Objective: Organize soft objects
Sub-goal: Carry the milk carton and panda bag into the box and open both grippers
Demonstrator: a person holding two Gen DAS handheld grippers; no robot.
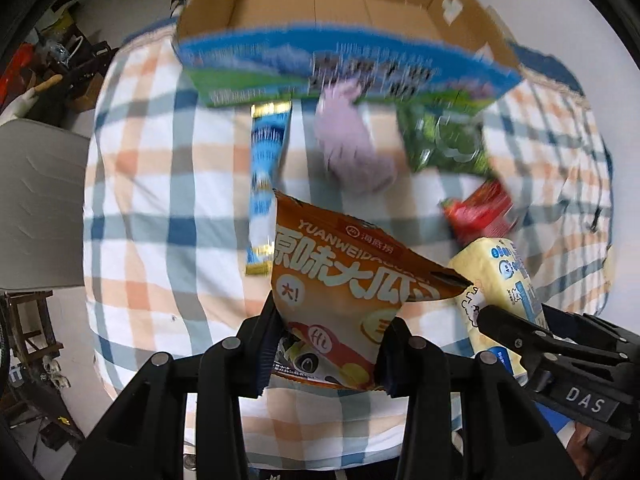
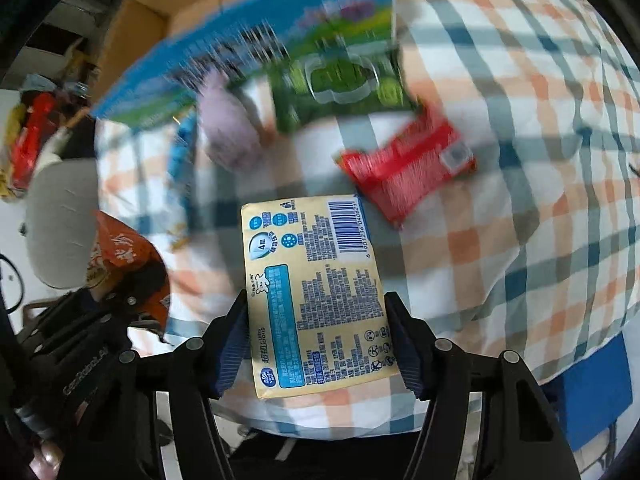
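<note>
A: How far along?

B: Barely. The cardboard box (image 1: 340,8) looks empty inside.

A: The grippers?

B: Left gripper (image 1: 332,344) clamps the orange snack bag (image 1: 340,280), right gripper (image 2: 316,340) the yellow tissue pack (image 2: 316,292), both near the box. Purple plush (image 1: 352,140), green packet (image 2: 340,88), red packet (image 2: 408,164) and blue stick packet (image 1: 266,168) lie before it
</note>
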